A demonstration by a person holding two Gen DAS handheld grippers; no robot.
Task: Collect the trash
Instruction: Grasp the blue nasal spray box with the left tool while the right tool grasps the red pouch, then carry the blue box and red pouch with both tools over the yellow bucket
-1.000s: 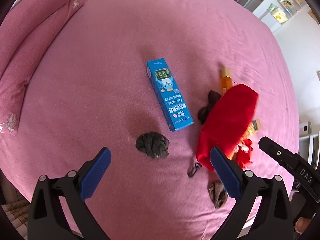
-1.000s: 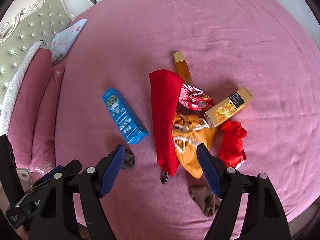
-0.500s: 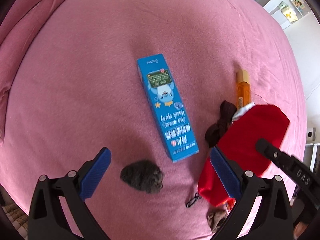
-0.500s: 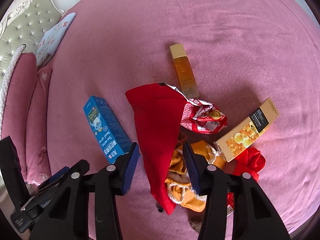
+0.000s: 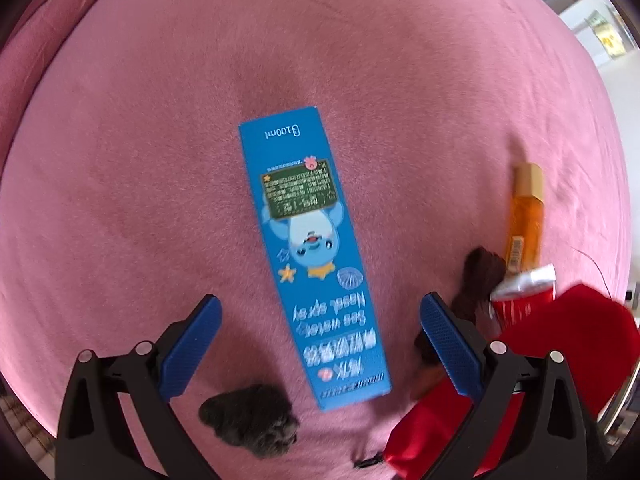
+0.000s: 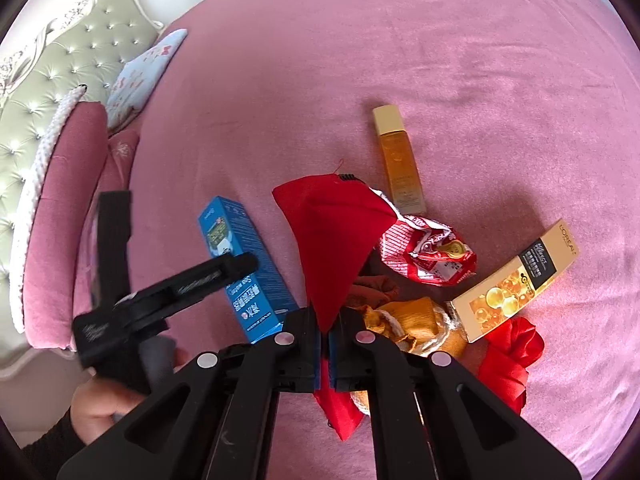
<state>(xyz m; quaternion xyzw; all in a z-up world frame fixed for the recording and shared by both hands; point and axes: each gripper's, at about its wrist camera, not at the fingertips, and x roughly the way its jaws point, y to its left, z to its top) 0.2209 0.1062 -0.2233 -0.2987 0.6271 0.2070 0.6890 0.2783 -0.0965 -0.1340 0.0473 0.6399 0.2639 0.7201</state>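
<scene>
Leftmost, in the right wrist view, we see a tufted headboard (image 6: 60, 64) and a pink pillow (image 6: 68, 200) at the edge of the pink bed (image 6: 460, 80). Our left gripper (image 5: 320, 344) hangs over the bed with its fingers spread wide, pinching nothing; the blue nasal-spray box (image 5: 312, 256) lies flat between them, untouched, and a dark grey wad (image 5: 250, 420) sits just below the left finger. Further right, our right gripper (image 6: 324, 344) has its fingers pressed together on a fold of the red cloth bag (image 6: 334, 232), which rises from the heap. Beside the bag lie a crumpled red snack wrapper (image 6: 428, 254), an amber bottle (image 6: 398, 160), a yellow cloth (image 6: 416, 322), a gold carton (image 6: 516, 280) and a red rag (image 6: 508, 360).
</scene>
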